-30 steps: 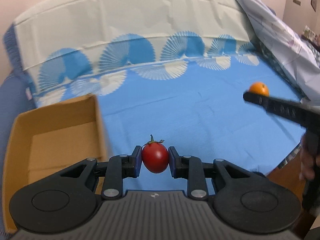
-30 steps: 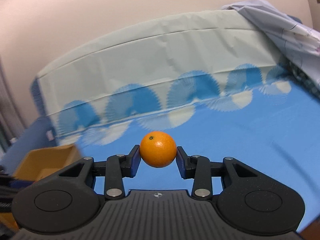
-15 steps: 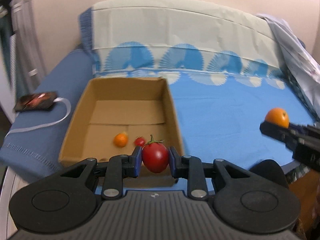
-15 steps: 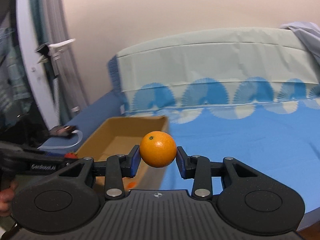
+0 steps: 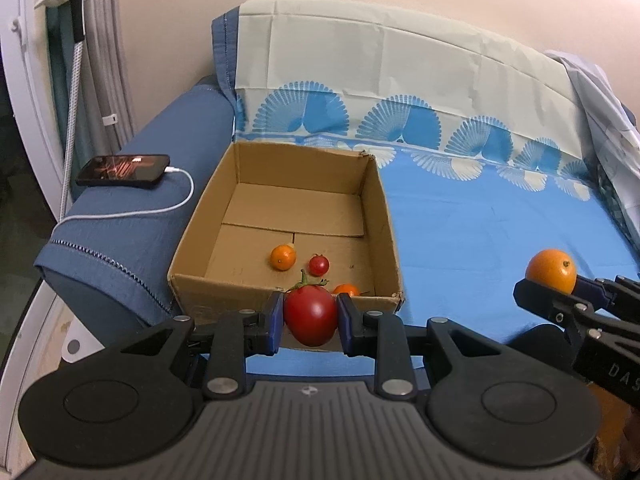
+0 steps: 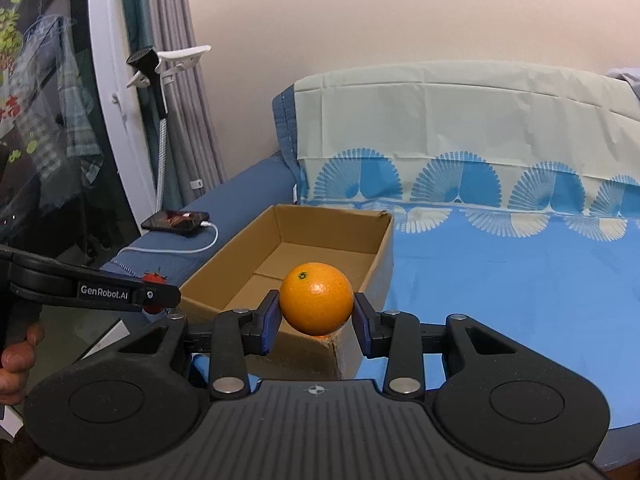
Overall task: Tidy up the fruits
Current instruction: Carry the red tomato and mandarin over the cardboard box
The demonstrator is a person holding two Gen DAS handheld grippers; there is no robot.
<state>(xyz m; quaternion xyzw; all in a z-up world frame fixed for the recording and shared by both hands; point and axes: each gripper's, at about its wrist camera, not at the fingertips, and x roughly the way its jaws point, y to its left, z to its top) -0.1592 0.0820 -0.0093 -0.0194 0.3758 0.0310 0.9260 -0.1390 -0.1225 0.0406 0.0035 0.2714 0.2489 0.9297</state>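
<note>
Currently the left gripper (image 5: 310, 322) clamps a red tomato (image 5: 310, 320) just short of the cardboard box (image 5: 382, 216); beside that box, the right gripper (image 6: 316, 312) pinches an orange (image 6: 316, 304).

Right claw (image 6: 315, 322) gripping orange (image 6: 316, 304), cardboard box (image 6: 372, 268) behind

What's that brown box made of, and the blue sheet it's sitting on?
The box looks like plain corrugated cardboard: matte brown, folded floor flaps, a frayed corner. The blue sheet looks like thin plastic or coated cloth; sharp fold creases suggest it, but I can't be sure.
</note>
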